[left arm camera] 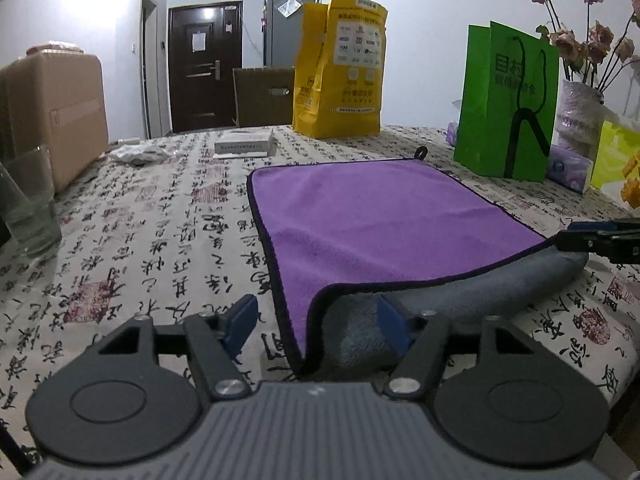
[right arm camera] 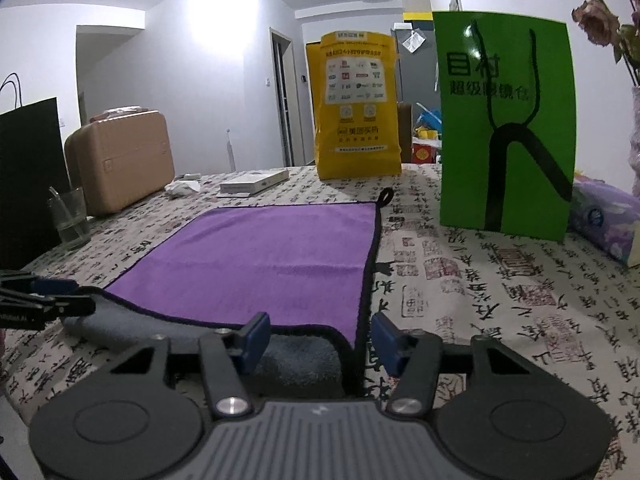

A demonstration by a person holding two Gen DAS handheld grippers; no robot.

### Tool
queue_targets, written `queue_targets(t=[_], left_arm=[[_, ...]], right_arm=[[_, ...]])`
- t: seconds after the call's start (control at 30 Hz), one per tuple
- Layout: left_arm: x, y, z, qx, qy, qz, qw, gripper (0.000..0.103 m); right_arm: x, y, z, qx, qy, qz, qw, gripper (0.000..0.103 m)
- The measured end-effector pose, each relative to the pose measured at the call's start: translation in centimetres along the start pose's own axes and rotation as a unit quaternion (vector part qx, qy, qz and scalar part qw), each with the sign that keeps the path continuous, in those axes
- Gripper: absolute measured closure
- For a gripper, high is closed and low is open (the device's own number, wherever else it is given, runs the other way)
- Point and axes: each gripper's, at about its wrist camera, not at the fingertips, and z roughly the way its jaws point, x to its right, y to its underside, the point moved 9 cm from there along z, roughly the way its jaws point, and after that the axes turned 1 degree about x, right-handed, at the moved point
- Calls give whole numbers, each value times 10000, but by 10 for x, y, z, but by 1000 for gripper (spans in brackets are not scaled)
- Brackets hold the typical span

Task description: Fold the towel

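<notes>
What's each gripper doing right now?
Left gripper: open, straddling the towel's near-left corner.
Right gripper: open, straddling the near-right corner.

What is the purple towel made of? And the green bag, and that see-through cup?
The purple towel looks like soft microfiber cloth: fuzzy matte nap, grey underside, stitched dark edge. The green bag seems to be stiff, smooth paper with a slight sheen and black cord handles. The cup is clear and looks like glass, though it might be plastic.
</notes>
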Motion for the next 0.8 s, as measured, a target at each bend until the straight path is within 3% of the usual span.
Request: queue_targets(t=[0.1, 0.17, 0.3, 0.33, 0.43, 0.8], left_arm=[[1, 0, 2, -56, 139, -3, 9999, 49], [5, -1, 2, -123, 331, 31, 9994, 73], [10, -4, 0, -157, 489, 163, 9986, 95], [10, -4, -1, -152, 491, 168, 9985, 97], [9, -7, -2, -107, 499, 187, 9985, 97], [2, -50, 1, 410, 317, 360, 9980, 97]], right_arm=[[0, 2, 6, -105, -128, 63, 9998, 64], [0, 4, 8, -175, -111, 83, 9998, 68], [4, 7, 6, -276, -132, 121, 9995, 81], [6, 7, 6, -325, -124, 92, 9994, 89], [8, 5, 7, -418, -159, -26, 9990, 95], [6, -27, 17, -171, -157, -355, 9991, 96]])
